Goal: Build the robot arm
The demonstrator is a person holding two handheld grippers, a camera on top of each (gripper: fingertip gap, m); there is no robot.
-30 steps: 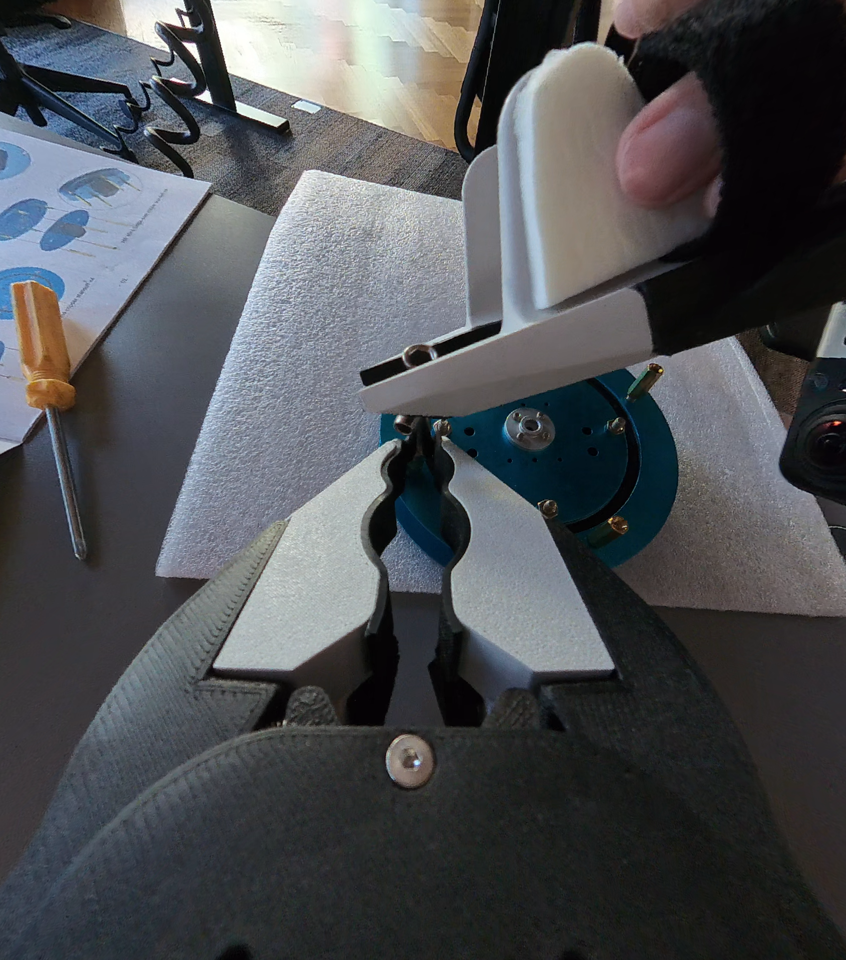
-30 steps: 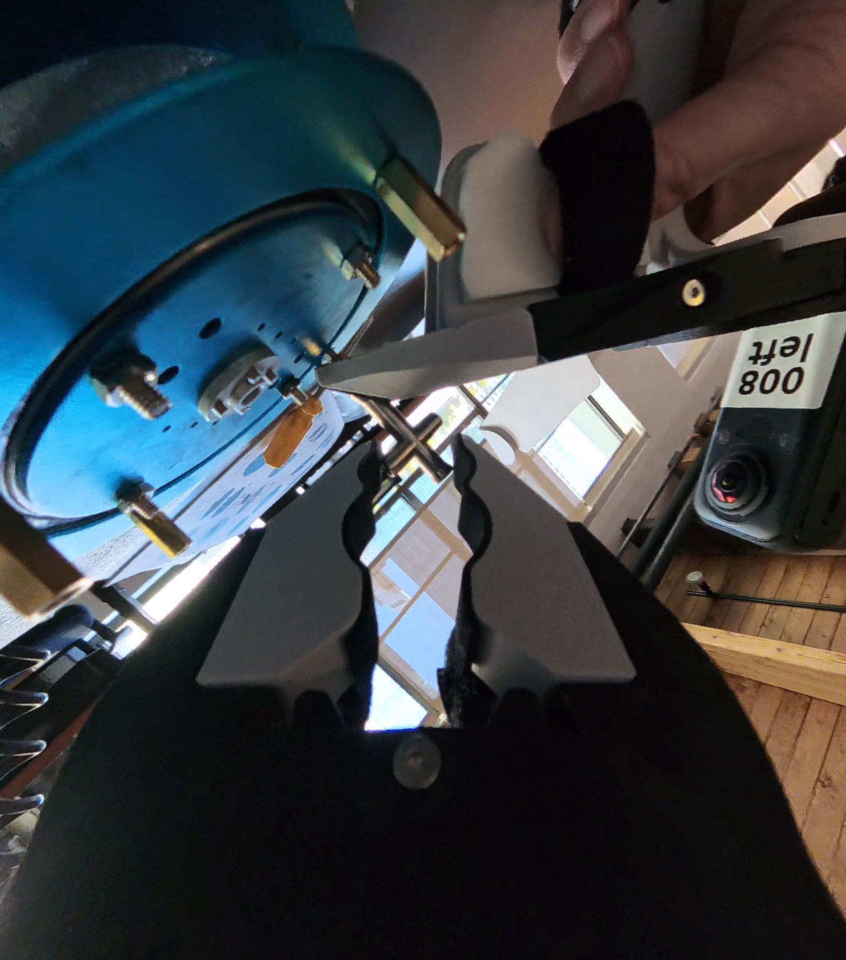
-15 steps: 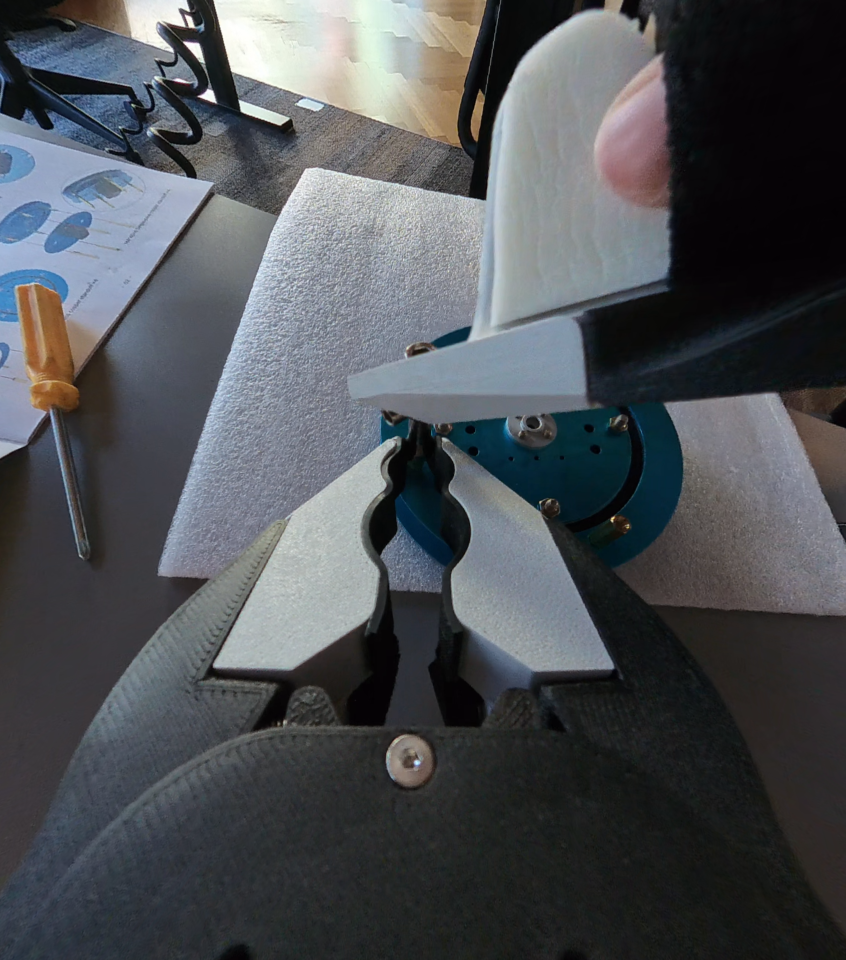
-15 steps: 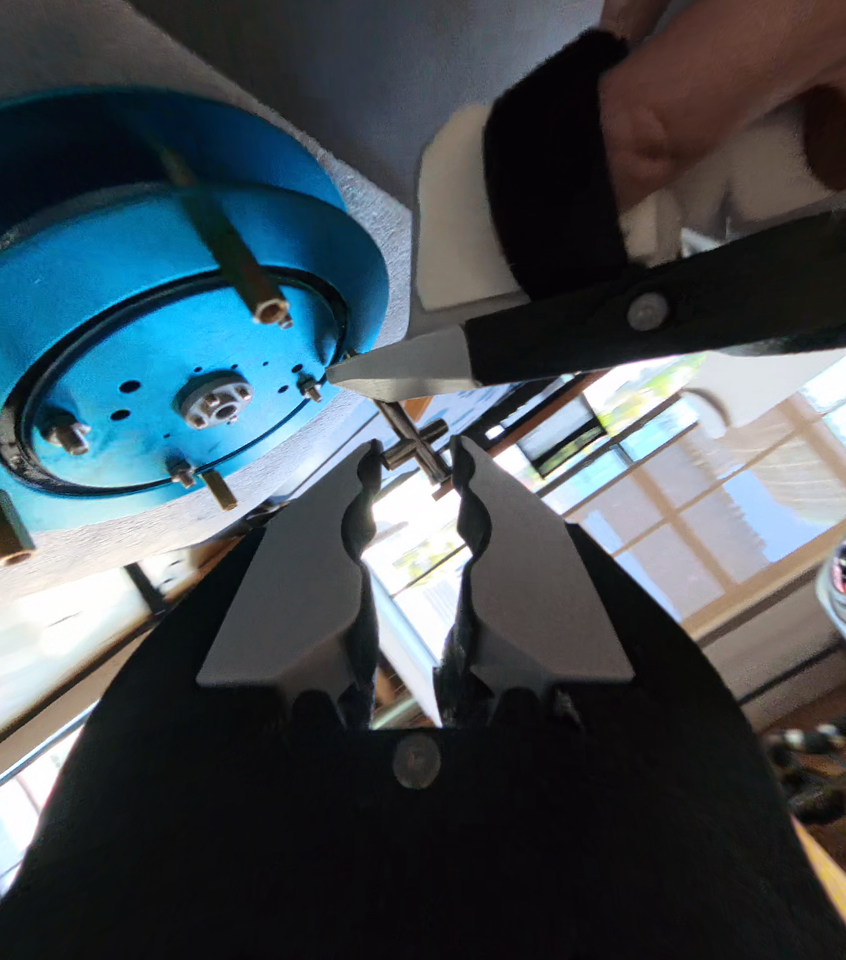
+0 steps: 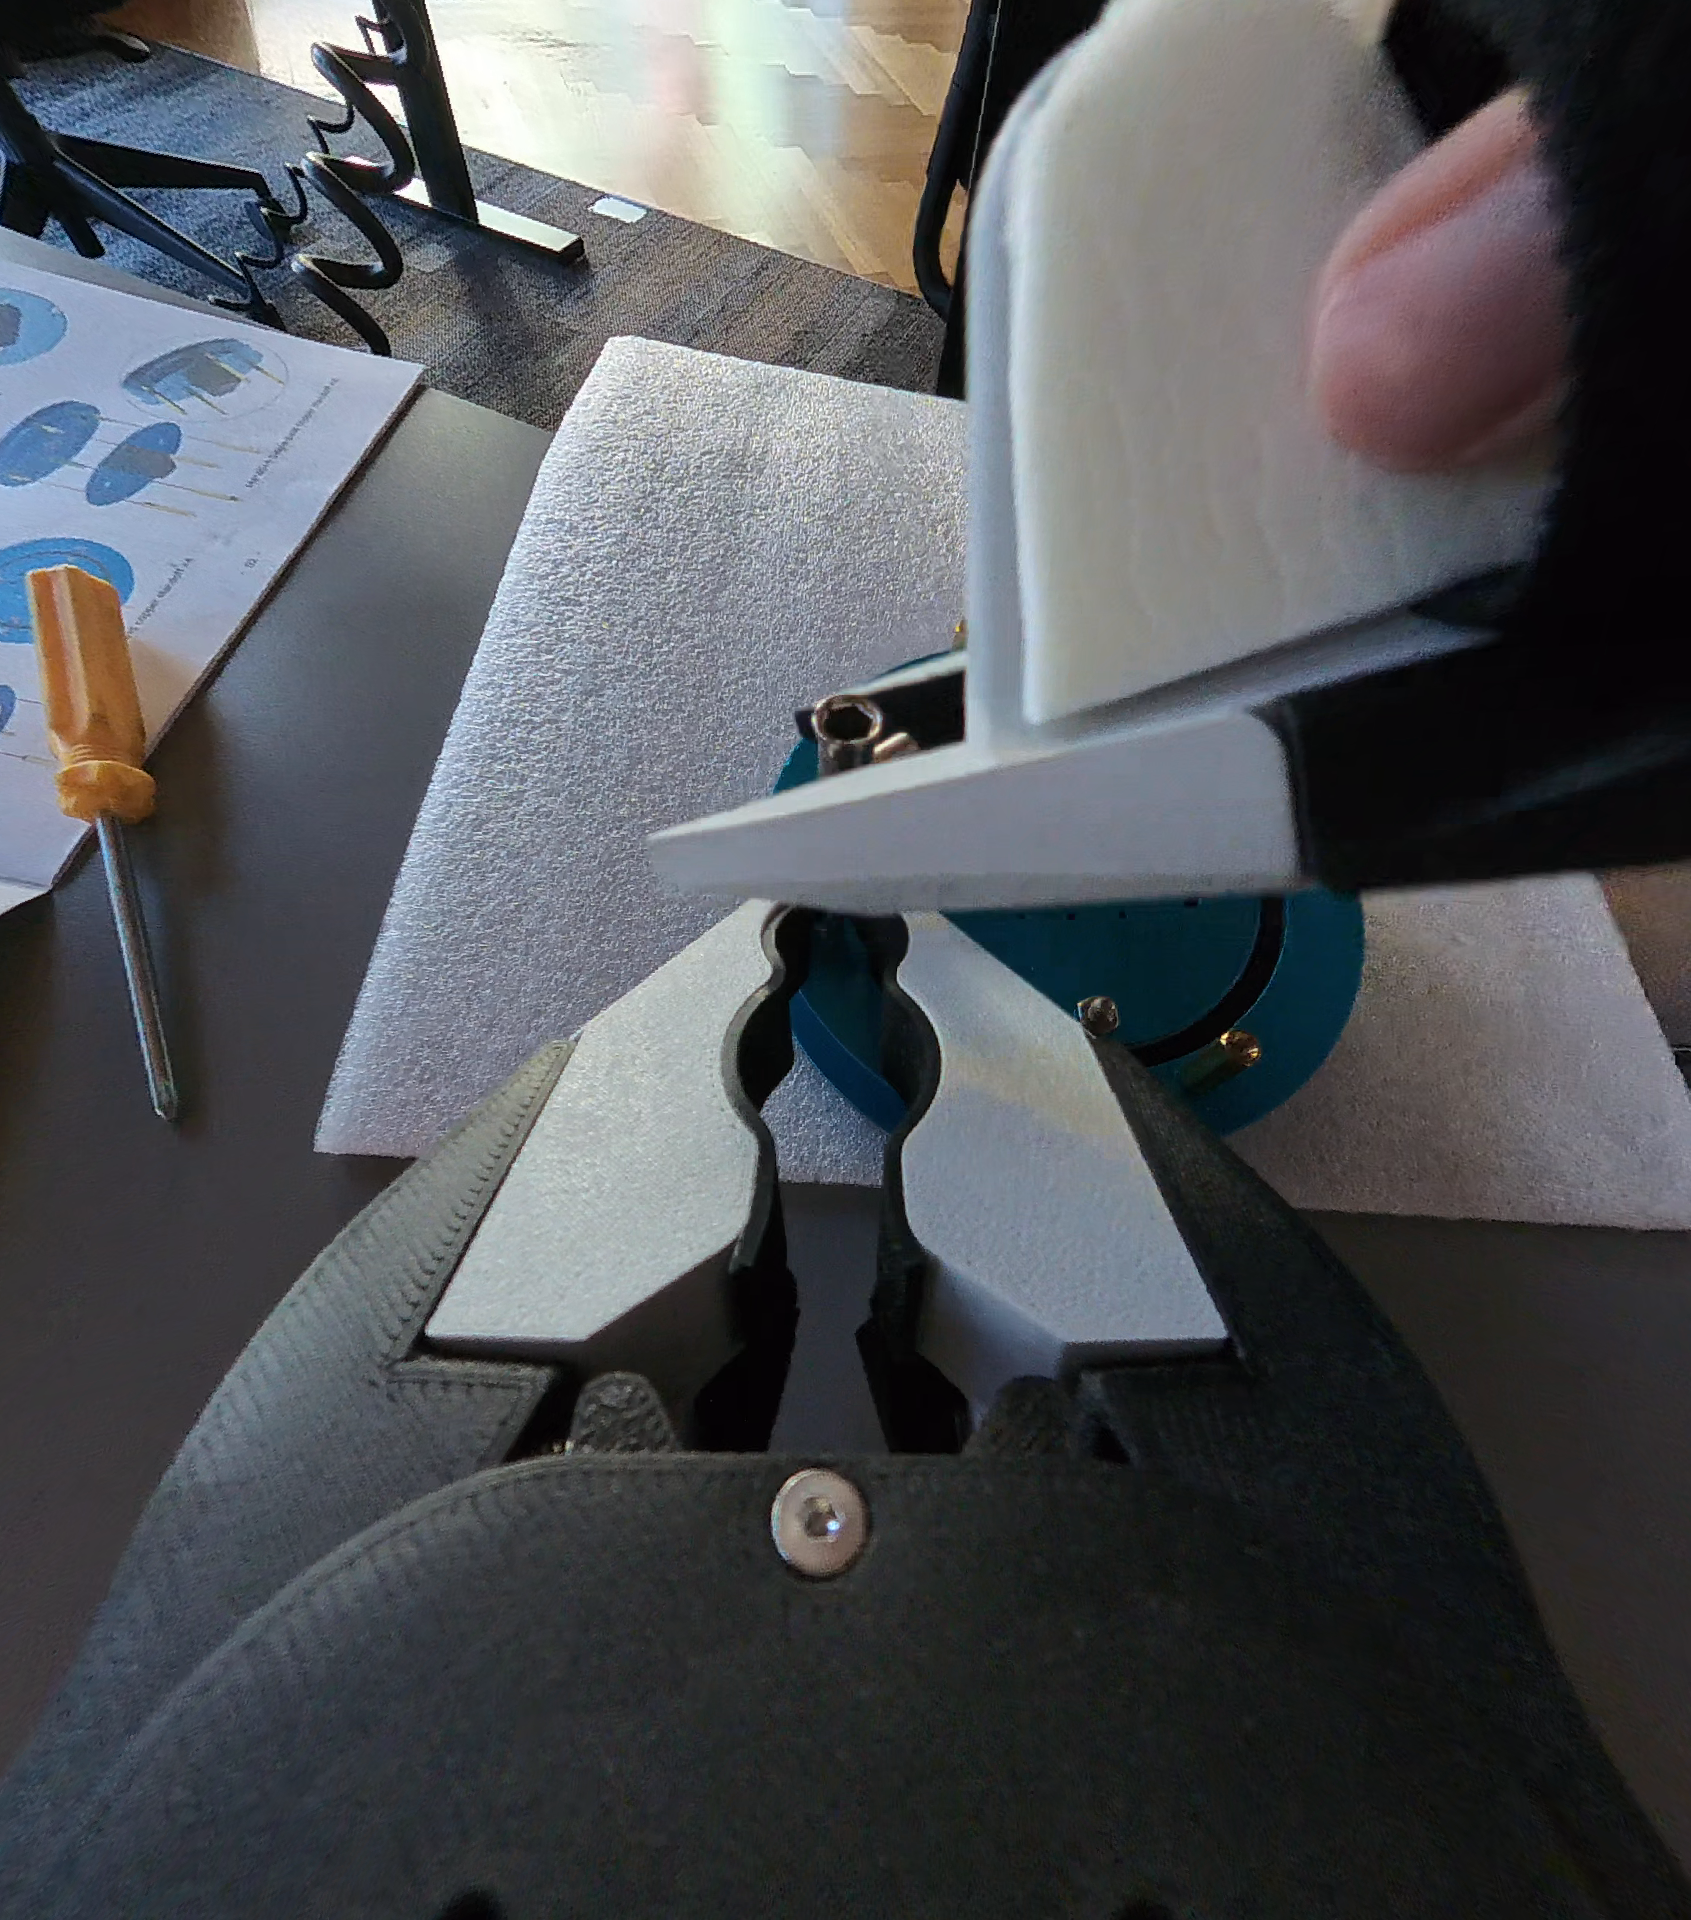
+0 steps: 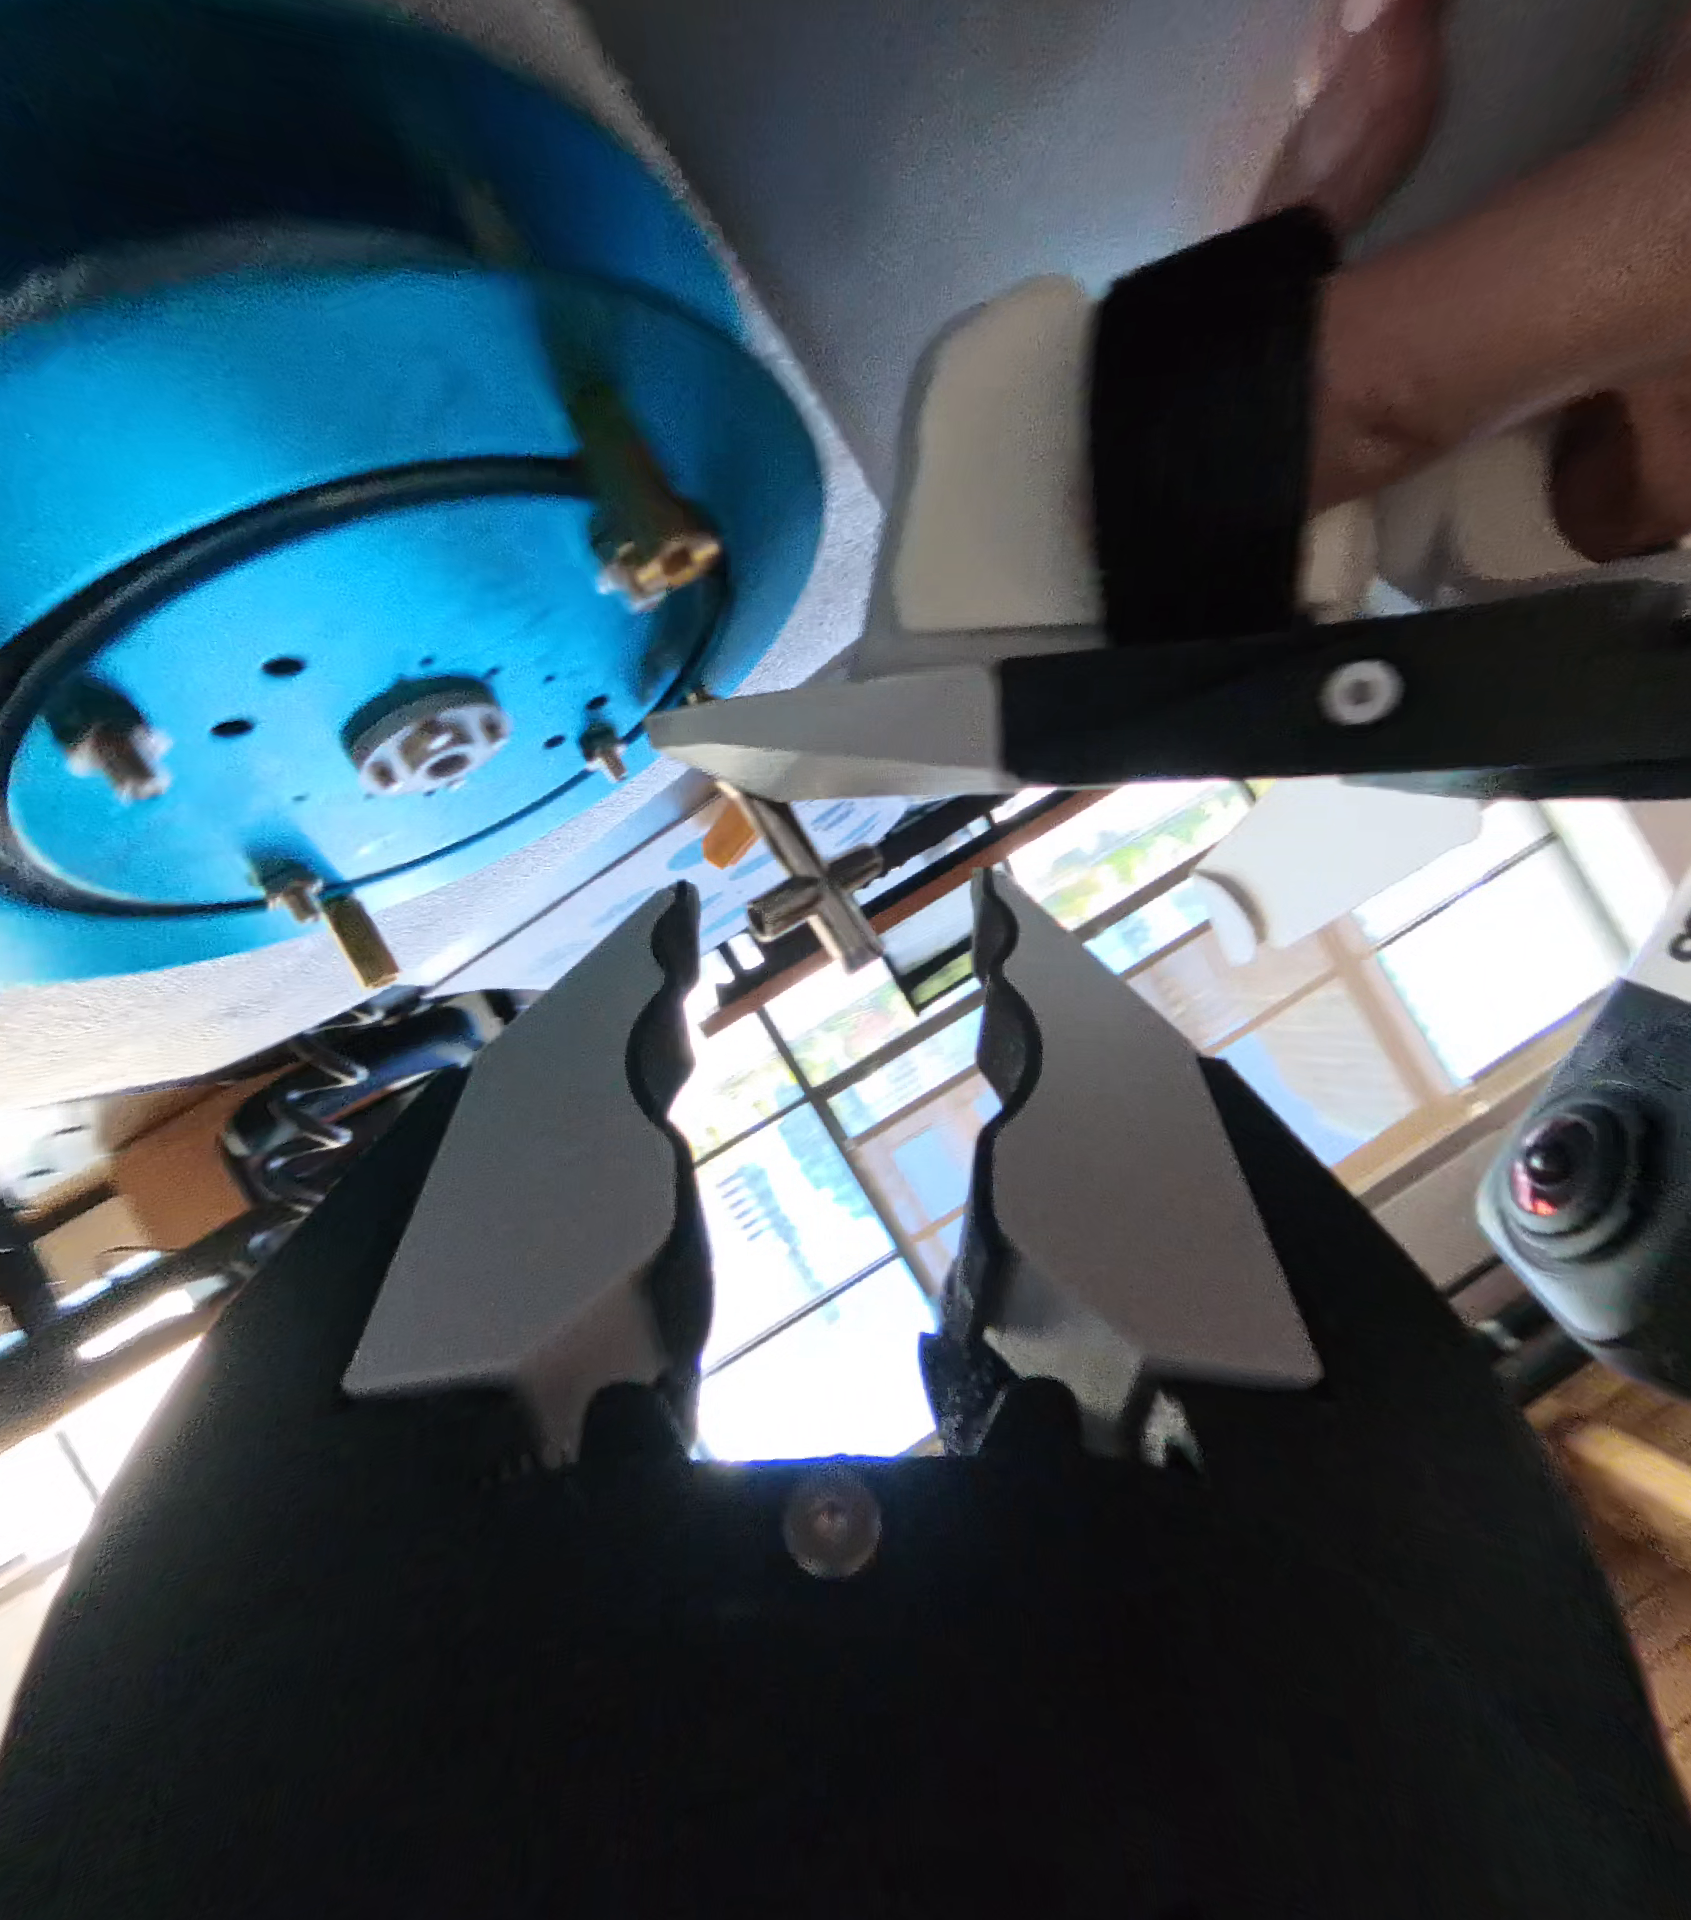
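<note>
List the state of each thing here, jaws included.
left gripper: jaws nearly closed on the cross wrench.
right gripper: jaws open, clear of the wrench.
blue disc: flat on the foam sheet, brass standoffs fitted.
screwdriver: lying loose, untouched.

Close wrist views (opposed); sharing blue disc [image 5: 1277,966].

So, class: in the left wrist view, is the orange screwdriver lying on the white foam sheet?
No: the orange screwdriver lies on the dark table, left of the foam sheet.
</note>
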